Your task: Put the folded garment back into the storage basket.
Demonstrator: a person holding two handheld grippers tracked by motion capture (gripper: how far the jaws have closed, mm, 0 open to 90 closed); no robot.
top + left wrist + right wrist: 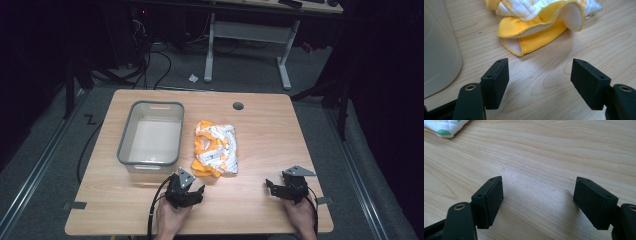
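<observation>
1. Left gripper (192, 192): jaws wide apart, nothing btwn them; rests at near table edge, just short of the cloth.
2. Right gripper (280, 189): jaws wide apart, empty, over bare wood, well apart from cloth.
3. Yellow-and-white cloth (216, 148): crumpled at table (270, 135) centre, just beside grey bin (126, 142), w/ yellow hem nearest left gripper.

The table (260, 130) is pale wood with a smooth, matt grain. The garment (541, 22) is soft quilted cloth with yellow stitched hems. The bin (150, 135) looks like smooth grey plastic (slightly translucent). Matt black pads (496, 82) face the left gripper (540, 82).
</observation>
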